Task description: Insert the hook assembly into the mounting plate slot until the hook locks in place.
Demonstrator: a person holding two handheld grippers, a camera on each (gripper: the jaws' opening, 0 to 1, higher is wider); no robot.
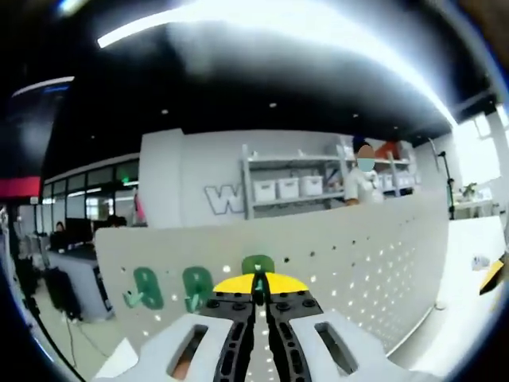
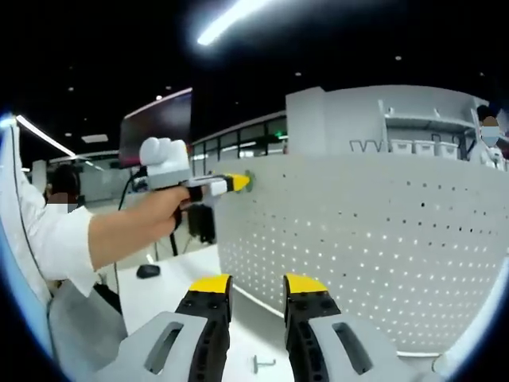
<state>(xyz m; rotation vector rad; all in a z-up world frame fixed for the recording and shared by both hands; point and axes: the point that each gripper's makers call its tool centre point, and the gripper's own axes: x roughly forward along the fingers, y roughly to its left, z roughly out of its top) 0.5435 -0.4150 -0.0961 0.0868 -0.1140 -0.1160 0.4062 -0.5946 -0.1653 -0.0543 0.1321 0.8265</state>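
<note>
A white pegboard mounting plate (image 1: 350, 263) stands upright ahead of me. Two green hooks (image 1: 147, 288) (image 1: 196, 288) sit on its lower left. My left gripper (image 1: 257, 285) is shut on a third green hook (image 1: 257, 266), held against the board. The right gripper view shows that left gripper (image 2: 231, 183) from the side, in a person's hand, pressing the green hook (image 2: 245, 181) to the pegboard (image 2: 374, 231) near its top left edge. My right gripper (image 2: 257, 286) hangs open and holds nothing, low in front of the board.
A small metal hook (image 2: 262, 364) lies on the white table (image 2: 171, 290) below the right gripper. A dark mouse (image 2: 148, 270) rests further left. Shelves with white bins (image 1: 290, 187) and a person (image 1: 364, 179) are behind the board.
</note>
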